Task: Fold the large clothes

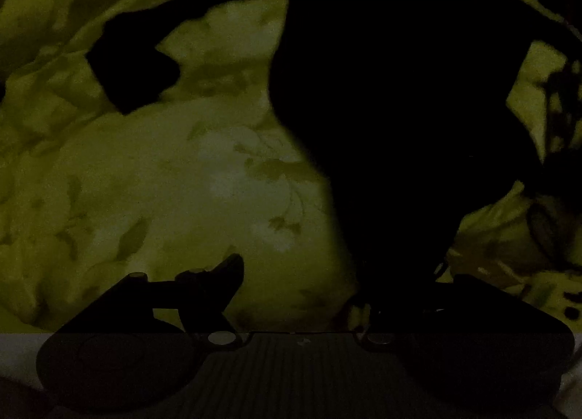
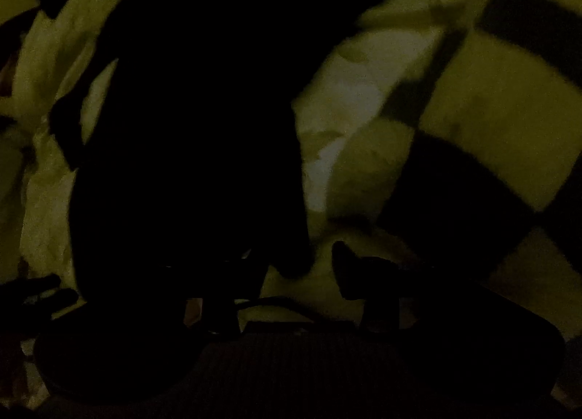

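The scene is very dark. A black garment (image 1: 400, 110) lies spread on a pale floral bedsheet (image 1: 182, 171), one sleeve (image 1: 131, 70) reaching left. My left gripper (image 1: 309, 284) is open; its left finger (image 1: 225, 273) is over bare sheet, its right finger is lost against the garment's lower edge. In the right wrist view the same black garment (image 2: 189, 120) fills the left half. My right gripper (image 2: 291, 266) looks open; its right finger (image 2: 349, 270) is beside the cloth, its left finger is hidden in the cloth's dark shape.
A black-and-pale checkered blanket (image 2: 491, 120) lies to the right of the garment. A dark patterned item (image 1: 560, 171) sits at the right edge of the left wrist view. The sheet is rumpled at the far left (image 1: 43, 55).
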The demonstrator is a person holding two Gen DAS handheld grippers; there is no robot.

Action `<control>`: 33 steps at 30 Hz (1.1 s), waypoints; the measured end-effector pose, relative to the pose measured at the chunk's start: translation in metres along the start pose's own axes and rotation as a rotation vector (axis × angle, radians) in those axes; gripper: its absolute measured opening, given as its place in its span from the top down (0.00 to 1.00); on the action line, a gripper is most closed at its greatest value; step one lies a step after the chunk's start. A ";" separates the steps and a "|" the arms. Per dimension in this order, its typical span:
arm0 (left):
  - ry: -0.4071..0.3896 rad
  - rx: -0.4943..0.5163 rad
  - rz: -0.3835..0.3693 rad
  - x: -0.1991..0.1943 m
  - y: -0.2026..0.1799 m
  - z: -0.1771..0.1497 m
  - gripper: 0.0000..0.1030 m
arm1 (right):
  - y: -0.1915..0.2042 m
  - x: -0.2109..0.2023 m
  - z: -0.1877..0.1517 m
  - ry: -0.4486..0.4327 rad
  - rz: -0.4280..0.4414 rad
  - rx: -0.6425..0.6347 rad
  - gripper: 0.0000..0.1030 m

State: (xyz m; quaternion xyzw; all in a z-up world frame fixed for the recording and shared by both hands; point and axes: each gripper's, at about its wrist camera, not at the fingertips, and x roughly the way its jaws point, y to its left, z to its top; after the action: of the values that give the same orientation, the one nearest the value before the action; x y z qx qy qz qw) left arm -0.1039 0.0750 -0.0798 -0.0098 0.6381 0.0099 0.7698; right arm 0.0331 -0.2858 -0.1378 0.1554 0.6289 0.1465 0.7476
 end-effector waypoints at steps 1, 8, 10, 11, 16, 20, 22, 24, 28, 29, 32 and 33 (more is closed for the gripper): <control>0.022 0.010 0.015 0.006 -0.003 0.003 0.00 | -0.003 -0.001 -0.001 -0.001 0.025 0.019 0.76; 0.019 -0.048 -0.010 0.000 0.012 0.008 0.00 | -0.010 -0.076 -0.033 -0.071 0.205 -0.017 0.90; 0.018 -0.087 -0.011 0.000 0.020 0.008 0.00 | -0.021 -0.100 -0.052 -0.062 0.186 -0.046 0.90; 0.018 -0.106 -0.012 0.002 0.024 0.007 0.00 | -0.028 -0.105 -0.062 -0.049 0.157 -0.055 0.91; 0.031 -0.122 -0.003 0.016 0.023 0.004 0.00 | -0.093 -0.092 -0.097 -0.025 -0.026 0.084 0.91; -0.016 -0.053 0.025 0.023 0.008 0.008 0.00 | -0.100 -0.082 -0.098 -0.029 -0.061 0.119 0.91; -0.052 -0.054 0.019 0.025 0.004 0.013 0.00 | -0.093 -0.080 -0.095 -0.018 -0.106 0.046 0.91; -0.073 -0.082 0.003 0.031 0.000 0.019 0.00 | -0.094 -0.077 -0.093 0.002 -0.123 0.031 0.91; -0.099 -0.144 -0.032 0.044 -0.015 0.037 0.00 | -0.106 -0.073 -0.092 0.016 -0.110 0.114 0.90; -0.093 -0.140 -0.028 0.049 -0.022 0.040 0.00 | -0.112 -0.075 -0.092 0.018 -0.108 0.121 0.90; -0.063 -0.152 0.002 0.061 -0.035 0.052 0.00 | -0.115 -0.077 -0.094 0.028 -0.099 0.130 0.90; -0.075 -0.157 -0.011 0.061 -0.038 0.055 0.00 | -0.117 -0.077 -0.094 0.027 -0.097 0.139 0.90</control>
State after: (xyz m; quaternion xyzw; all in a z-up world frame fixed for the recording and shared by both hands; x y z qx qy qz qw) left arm -0.0376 0.0383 -0.1296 -0.0732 0.6059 0.0561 0.7901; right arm -0.0695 -0.4193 -0.1324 0.1743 0.6545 0.0685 0.7325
